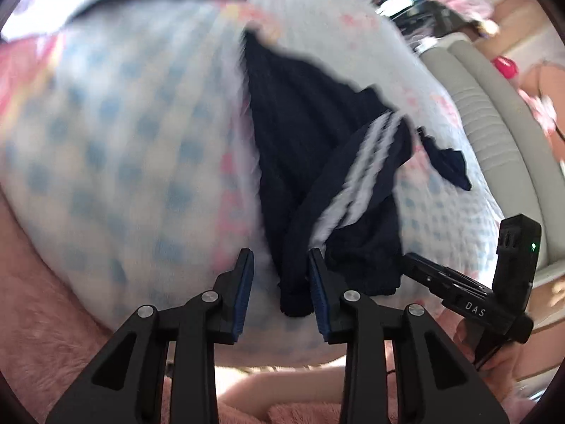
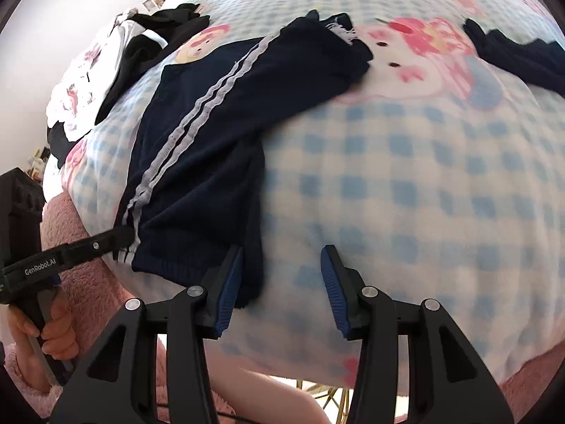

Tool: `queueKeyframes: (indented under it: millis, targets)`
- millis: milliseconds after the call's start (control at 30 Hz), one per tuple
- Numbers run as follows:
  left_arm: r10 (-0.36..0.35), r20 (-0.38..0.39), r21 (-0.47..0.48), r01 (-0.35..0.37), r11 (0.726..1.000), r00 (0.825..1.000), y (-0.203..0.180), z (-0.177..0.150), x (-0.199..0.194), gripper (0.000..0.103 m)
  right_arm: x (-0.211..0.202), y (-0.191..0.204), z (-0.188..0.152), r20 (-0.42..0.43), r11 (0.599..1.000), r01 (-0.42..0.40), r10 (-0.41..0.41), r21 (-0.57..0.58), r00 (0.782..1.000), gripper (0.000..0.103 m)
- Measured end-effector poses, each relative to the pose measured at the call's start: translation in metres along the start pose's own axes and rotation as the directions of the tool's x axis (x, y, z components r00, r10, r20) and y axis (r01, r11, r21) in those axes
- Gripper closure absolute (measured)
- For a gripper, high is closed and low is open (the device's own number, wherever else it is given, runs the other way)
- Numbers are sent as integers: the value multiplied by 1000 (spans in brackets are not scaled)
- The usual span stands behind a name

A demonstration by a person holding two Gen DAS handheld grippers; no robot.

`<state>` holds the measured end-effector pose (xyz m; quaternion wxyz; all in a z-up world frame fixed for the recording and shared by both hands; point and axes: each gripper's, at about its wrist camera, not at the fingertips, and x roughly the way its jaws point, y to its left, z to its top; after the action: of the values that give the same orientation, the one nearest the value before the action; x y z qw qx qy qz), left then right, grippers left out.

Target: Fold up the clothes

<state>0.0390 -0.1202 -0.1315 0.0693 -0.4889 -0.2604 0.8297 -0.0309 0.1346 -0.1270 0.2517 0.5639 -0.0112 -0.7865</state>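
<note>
Navy shorts (image 1: pixel 300 134) with two white side stripes lie on a blue-and-white checked blanket (image 1: pixel 123 141). My left gripper (image 1: pixel 281 277) is open, and a bunched fold of the shorts' edge hangs between its fingers, touching the right pad only. In the right wrist view the shorts (image 2: pixel 212 123) stretch up and to the left. My right gripper (image 2: pixel 282 279) stands open over the blanket, its left finger at the shorts' lower corner. The left gripper (image 2: pixel 120 235) shows there with its tip at the striped edge. The right gripper's body (image 1: pixel 459 296) shows at the shorts' right edge.
A second dark garment (image 2: pixel 512 56) lies at the far right of the blanket (image 2: pixel 423 194). A black-and-white clothes pile (image 2: pixel 134 46) sits at the far left. A small dark piece (image 1: pixel 445 166) lies beside the shorts. Pink fluffy fabric (image 2: pixel 81 247) and a hand (image 2: pixel 53 335) are below left.
</note>
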Motion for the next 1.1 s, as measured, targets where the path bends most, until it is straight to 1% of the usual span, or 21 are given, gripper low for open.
queueKeyframes:
  millis: [33, 133, 200, 233, 333, 367, 400, 467, 500, 633, 667, 700, 767, 833, 867, 900, 933, 967, 1000, 1033, 1100]
  targets:
    - [-23, 33, 32, 22, 999, 999, -5, 1, -7, 73, -5, 0, 0, 19, 1000, 0, 0, 5, 1000, 58]
    - [-53, 34, 77, 50, 996, 998, -13, 2, -7, 71, -12, 6, 3, 63, 999, -27, 29, -30, 998, 58]
    - [27, -27, 70, -25, 997, 999, -9, 4, 10, 71, -14, 9, 5, 74, 998, -37, 40, -43, 996, 58]
    - [42, -53, 55, -39, 998, 998, -5, 4, 15, 71, -13, 7, 4, 65, 999, -33, 35, -39, 997, 58]
    - [-3, -30, 27, 4, 1000, 1000, 2, 9, 5, 71, -10, 3, 2, 38, 999, -21, 22, -27, 999, 58]
    - [-13, -13, 37, 13, 999, 1000, -1, 11, -1, 72, -9, 2, 2, 29, 1000, -17, 17, -23, 999, 58]
    - [-32, 2, 68, 32, 997, 999, -5, 17, -6, 71, -9, 1, 1, 20, 1000, -12, 13, -19, 1000, 58]
    - [-74, 24, 143, 70, 987, 997, -15, 33, -11, 71, -20, -5, 9, 60, 1000, -8, 9, -14, 998, 58]
    - [-75, 29, 185, 68, 980, 997, -24, 47, -8, 71, -26, -8, 15, 79, 1000, -6, 7, -9, 997, 58]
    - [-105, 4, 299, 99, 949, 995, -52, 90, 19, 70, -35, -25, 52, 115, 998, 68, -69, 15, 991, 58]
    - [-103, -13, 320, 101, 942, 995, -61, 100, 34, 68, -35, -29, 62, 119, 996, 82, -84, 19, 989, 58]
    - [-100, -31, 340, 105, 935, 995, -70, 109, 49, 63, -33, -33, 68, 116, 996, 86, -89, 30, 989, 58]
    - [-104, -92, 333, 129, 934, 990, -77, 121, 75, 56, -27, -44, 80, 100, 994, 86, -92, 60, 991, 58]
    - [-124, -155, 314, 168, 935, 980, -82, 128, 98, 56, -21, -50, 81, 86, 994, 71, -78, 84, 993, 58]
    - [-147, -179, 310, 198, 930, 973, -86, 127, 107, 60, -18, -52, 80, 78, 994, 67, -74, 91, 994, 58]
    - [-160, -191, 318, 215, 923, 968, -93, 125, 115, 74, -14, -53, 79, 69, 993, 69, -75, 93, 995, 58]
    - [-150, -189, 339, 208, 918, 971, -97, 123, 116, 84, -9, -54, 77, 56, 993, 72, -77, 91, 995, 58]
    - [-124, -166, 371, 179, 911, 978, -101, 120, 115, 89, -3, -54, 76, 42, 993, 75, -79, 88, 996, 58]
    - [-122, -141, 388, 168, 906, 983, -104, 119, 109, 94, -1, -55, 75, 34, 993, 78, -81, 86, 996, 58]
    - [-120, -115, 404, 157, 901, 986, -106, 118, 103, 94, 1, -55, 75, 30, 993, 81, -83, 83, 996, 58]
    - [-152, -40, 394, 155, 906, 988, -105, 123, 80, 94, 0, -55, 77, 29, 994, 77, -80, 78, 996, 58]
